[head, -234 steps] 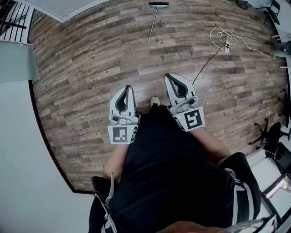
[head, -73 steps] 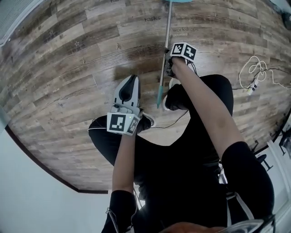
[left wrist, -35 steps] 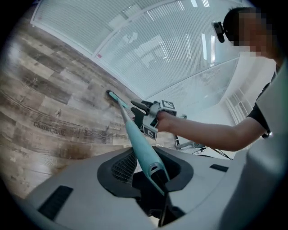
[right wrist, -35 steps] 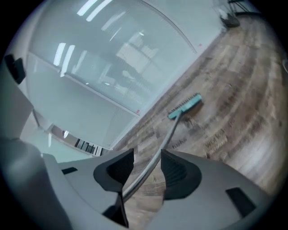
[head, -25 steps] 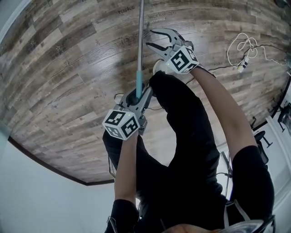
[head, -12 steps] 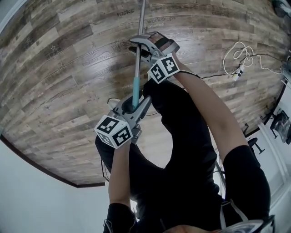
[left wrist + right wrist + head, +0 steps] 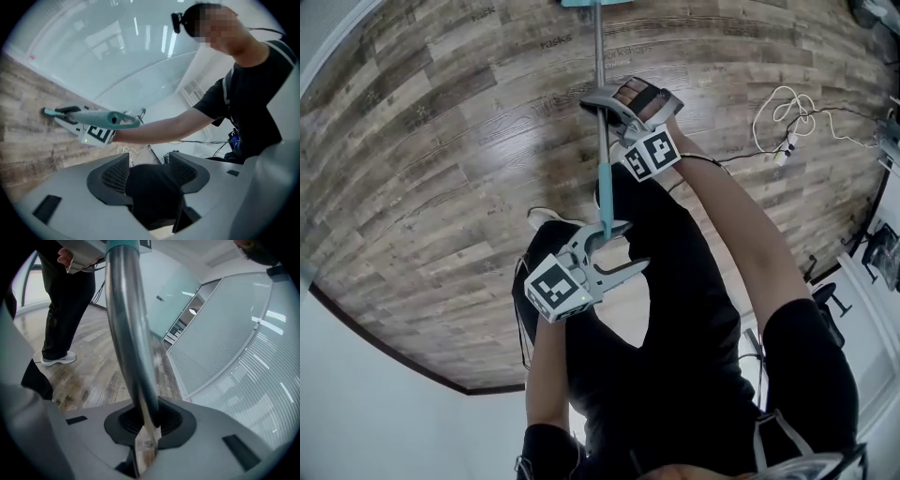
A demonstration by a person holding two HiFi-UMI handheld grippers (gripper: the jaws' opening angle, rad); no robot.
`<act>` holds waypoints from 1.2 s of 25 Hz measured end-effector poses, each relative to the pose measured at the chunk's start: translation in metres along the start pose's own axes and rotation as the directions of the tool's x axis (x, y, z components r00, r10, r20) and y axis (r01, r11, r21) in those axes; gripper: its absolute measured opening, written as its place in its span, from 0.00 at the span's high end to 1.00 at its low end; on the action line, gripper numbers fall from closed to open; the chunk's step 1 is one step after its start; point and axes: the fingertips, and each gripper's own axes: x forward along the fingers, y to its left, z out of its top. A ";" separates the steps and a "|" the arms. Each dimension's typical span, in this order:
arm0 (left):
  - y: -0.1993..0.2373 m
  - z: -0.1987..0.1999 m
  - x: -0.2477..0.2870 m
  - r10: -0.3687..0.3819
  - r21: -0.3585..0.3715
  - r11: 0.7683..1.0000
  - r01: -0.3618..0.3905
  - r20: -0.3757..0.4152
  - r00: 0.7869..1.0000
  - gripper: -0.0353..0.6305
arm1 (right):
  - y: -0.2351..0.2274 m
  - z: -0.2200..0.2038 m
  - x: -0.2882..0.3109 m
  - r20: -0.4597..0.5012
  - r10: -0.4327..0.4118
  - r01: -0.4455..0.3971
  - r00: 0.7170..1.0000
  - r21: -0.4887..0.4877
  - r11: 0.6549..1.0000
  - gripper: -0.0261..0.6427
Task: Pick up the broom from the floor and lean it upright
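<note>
The broom's metal shaft (image 7: 600,56) runs from its teal head (image 7: 591,3) at the top edge of the head view down to a teal grip (image 7: 606,192). My right gripper (image 7: 600,97) is closing on the shaft, and its pads press on it (image 7: 133,343). My left gripper (image 7: 633,246) sits just below the grip's end with its jaws opening wide and nothing between them. In the left gripper view, the teal grip end (image 7: 110,118) hangs free ahead of the open left gripper (image 7: 149,164), with the right gripper's marker cube (image 7: 96,134) behind it.
Wood-plank floor (image 7: 441,141) lies all around. A white coiled cable with a plug (image 7: 787,98) lies at the right. A pale wall and dark baseboard (image 7: 394,347) curve along the lower left. A chair base (image 7: 830,300) stands at the right edge. My legs are beneath the grippers.
My left gripper has let go of the teal grip, opened wide and drawn off its end. My right gripper, open around the shaft before, has shut on it.
</note>
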 end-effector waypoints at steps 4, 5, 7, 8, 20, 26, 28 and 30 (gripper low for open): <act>-0.071 0.046 -0.023 -0.205 0.040 0.979 0.201 0.188 0.961 0.55 | -0.040 0.023 -0.046 0.017 -0.078 0.076 0.997 0.089 0.993 0.88; -0.086 0.055 -0.029 -0.228 0.055 0.974 0.221 0.200 0.953 0.55 | -0.052 0.032 -0.061 0.027 -0.094 0.089 0.995 0.134 0.987 0.88; -0.109 0.075 -0.039 -0.222 0.103 0.973 0.204 0.219 0.950 0.55 | -0.079 0.055 -0.096 0.057 -0.120 0.102 0.991 0.253 0.962 0.88; -0.120 0.088 -0.044 -0.216 0.129 0.973 0.190 0.236 0.948 0.55 | -0.093 0.069 -0.115 0.077 -0.138 0.106 0.987 0.327 0.939 0.88; -0.289 0.256 -0.080 -0.131 0.284 0.959 0.002 0.435 0.891 0.92 | -0.230 0.192 -0.377 0.172 -0.501 0.199 0.848 0.773 0.602 0.89; -0.335 0.303 -0.065 -0.120 0.329 0.942 -0.060 0.500 0.858 0.92 | -0.283 0.230 -0.491 0.149 -0.646 0.254 0.749 0.836 0.487 0.89; -0.340 0.315 -0.062 -0.122 0.320 0.945 -0.066 0.533 0.837 0.92 | -0.299 0.236 -0.524 0.133 -0.681 0.275 0.720 0.846 0.456 0.89; -0.339 0.323 -0.056 -0.116 0.329 0.942 -0.074 0.522 0.845 0.92 | -0.314 0.231 -0.546 0.111 -0.704 0.312 0.701 0.841 0.443 0.89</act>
